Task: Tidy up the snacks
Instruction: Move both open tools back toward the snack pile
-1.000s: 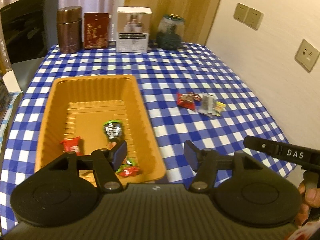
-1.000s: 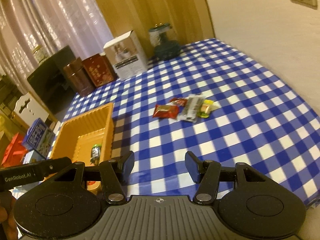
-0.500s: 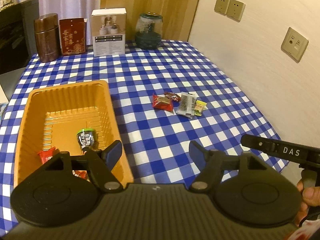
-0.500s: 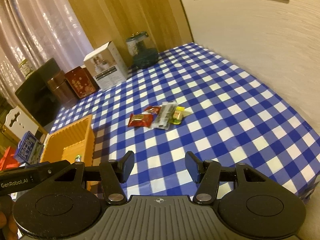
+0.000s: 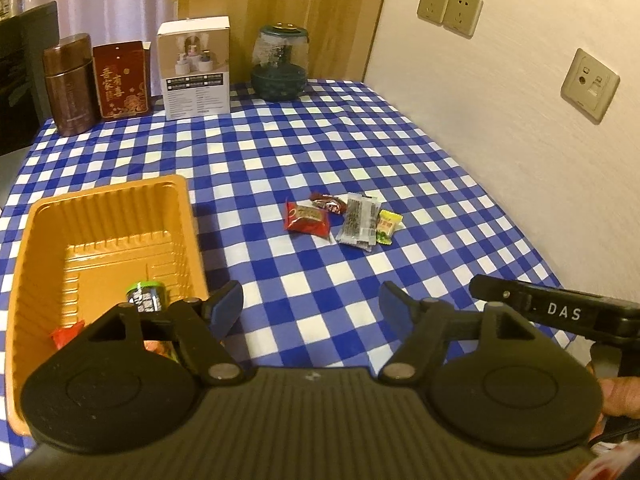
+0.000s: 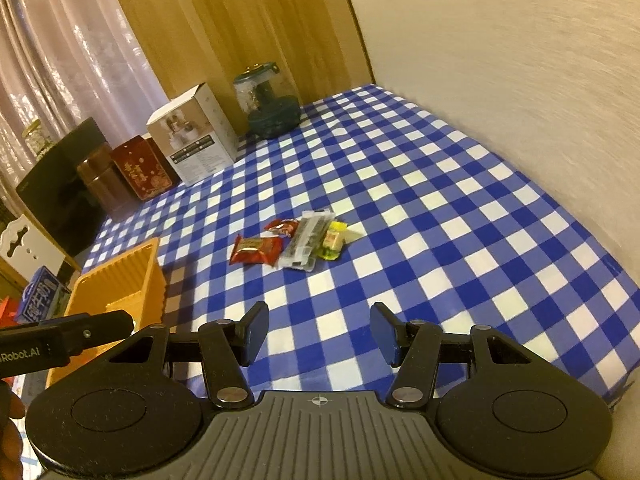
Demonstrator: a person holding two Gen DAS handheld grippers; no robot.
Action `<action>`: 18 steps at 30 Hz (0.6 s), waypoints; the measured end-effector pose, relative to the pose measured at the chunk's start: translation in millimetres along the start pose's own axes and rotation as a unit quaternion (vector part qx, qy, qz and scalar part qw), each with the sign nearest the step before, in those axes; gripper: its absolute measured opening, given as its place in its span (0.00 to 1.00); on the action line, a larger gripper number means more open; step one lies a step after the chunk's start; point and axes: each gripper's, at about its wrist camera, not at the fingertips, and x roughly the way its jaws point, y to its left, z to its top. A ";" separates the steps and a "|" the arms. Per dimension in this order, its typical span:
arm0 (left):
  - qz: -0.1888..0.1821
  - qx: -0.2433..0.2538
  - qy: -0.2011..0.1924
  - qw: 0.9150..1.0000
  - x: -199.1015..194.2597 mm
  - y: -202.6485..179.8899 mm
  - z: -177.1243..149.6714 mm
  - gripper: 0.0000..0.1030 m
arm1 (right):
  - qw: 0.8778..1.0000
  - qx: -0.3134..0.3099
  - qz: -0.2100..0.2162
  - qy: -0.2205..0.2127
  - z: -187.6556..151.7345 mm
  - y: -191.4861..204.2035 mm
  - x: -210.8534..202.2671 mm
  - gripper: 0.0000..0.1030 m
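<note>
The left gripper (image 5: 311,307) has just been widening its jaws; they stand apart at lower centre with nothing between them, over bare checked tablecloth (image 5: 280,148). The right gripper (image 6: 319,331) is likewise parted and empty-handed. Four loose snacks (image 5: 342,220) lie clustered at mid-frame on the cloth, well apart from both grippers. The orange tray (image 5: 100,216) at lower left already contains a green-topped packet (image 5: 146,296) and a red one (image 5: 66,330).
</note>
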 end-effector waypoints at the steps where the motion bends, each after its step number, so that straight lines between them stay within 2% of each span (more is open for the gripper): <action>1: -0.001 0.000 0.000 1.000 3.3 -0.7 1.9 0.70 | 1.000 -0.001 0.000 0.001 1.9 -1.6 2.9 0.55; 9: -0.007 0.009 0.011 1.000 43.1 -11.4 17.6 0.70 | 1.000 -0.022 -0.001 0.010 19.3 -14.5 34.5 0.55; 16: -0.035 0.029 0.020 0.999 88.2 -25.7 32.5 0.69 | 1.000 -0.025 -0.010 0.014 31.9 -33.9 67.6 0.55; 18: -0.052 0.026 0.019 0.998 101.5 -27.8 36.5 0.65 | 0.999 -0.027 -0.012 0.016 34.6 -39.5 75.8 0.54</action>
